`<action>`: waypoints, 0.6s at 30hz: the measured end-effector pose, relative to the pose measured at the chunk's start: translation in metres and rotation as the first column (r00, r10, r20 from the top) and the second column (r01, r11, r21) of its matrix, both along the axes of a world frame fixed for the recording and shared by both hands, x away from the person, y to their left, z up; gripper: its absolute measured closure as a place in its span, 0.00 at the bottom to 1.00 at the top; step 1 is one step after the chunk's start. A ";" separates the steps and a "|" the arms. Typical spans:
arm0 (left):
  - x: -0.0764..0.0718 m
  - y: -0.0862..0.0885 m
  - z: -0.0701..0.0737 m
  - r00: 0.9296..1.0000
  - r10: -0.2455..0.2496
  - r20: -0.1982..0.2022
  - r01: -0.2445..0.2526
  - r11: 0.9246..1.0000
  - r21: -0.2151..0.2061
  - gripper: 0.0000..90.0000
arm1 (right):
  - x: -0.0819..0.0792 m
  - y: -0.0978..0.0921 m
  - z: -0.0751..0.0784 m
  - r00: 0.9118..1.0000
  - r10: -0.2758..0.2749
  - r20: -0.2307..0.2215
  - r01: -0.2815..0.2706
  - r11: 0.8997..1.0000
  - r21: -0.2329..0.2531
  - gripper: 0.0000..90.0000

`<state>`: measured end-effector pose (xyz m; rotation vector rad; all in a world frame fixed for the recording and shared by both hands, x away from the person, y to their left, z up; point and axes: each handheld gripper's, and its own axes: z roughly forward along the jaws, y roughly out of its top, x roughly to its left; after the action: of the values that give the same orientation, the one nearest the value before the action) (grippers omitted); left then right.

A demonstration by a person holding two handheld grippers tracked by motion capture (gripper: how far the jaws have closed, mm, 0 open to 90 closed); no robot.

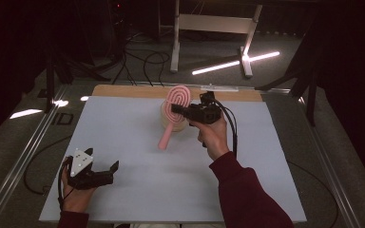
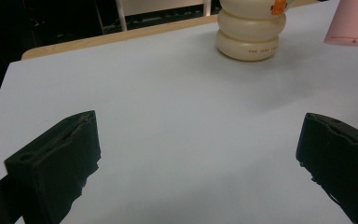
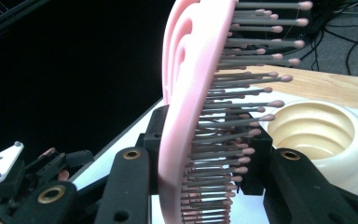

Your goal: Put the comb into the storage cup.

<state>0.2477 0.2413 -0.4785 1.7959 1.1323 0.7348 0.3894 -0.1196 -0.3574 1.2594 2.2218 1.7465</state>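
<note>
Here the white table top (image 1: 138,142) lies mostly bare: broad open surface runs between the two grippers and out to the near and left edges, while a strip of wood (image 1: 123,91) borders the far edge. The left gripper (image 1: 105,172) rests low near the near-left corner, held in a hand (image 1: 78,197); its jaws stand wide apart with nothing between them, only bare table showing in the gap in the left gripper view.

The right gripper (image 1: 178,110) is up over the far middle of the table, its jaws closed on the pink hairbrush (image 1: 177,111), clamping the head from back and bristle side. The brush hangs handle-down, its handle tip near the table just in front of the cream ribbed cup (image 1: 167,119).

In the right gripper view the cup (image 3: 326,140) shows its ringed inside, and what can be seen of it holds nothing; its bottom is out of sight. The brush top is cut off by that view's upper edge. Whether the handle tip touches the table cannot be told.
</note>
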 end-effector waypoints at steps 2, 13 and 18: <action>0.000 0.001 0.000 1.000 0.000 0.000 0.000 1.000 -0.002 0.00 | 0.002 0.000 0.000 1.000 -0.003 0.001 0.003 1.000 -0.001 0.71; 0.000 0.002 -0.002 1.000 0.006 -0.004 -0.006 1.000 -0.004 0.00 | 0.008 0.000 0.006 1.000 -0.012 0.017 0.013 1.000 -0.004 0.71; -0.001 0.002 -0.002 1.000 0.006 -0.010 -0.006 1.000 -0.004 0.00 | 0.010 0.002 0.012 0.999 -0.012 0.030 0.012 1.000 -0.014 0.71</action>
<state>0.2472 0.2437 -0.4809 1.7949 1.1455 0.7274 0.3991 -0.1178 -0.3454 1.2329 2.2013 1.7311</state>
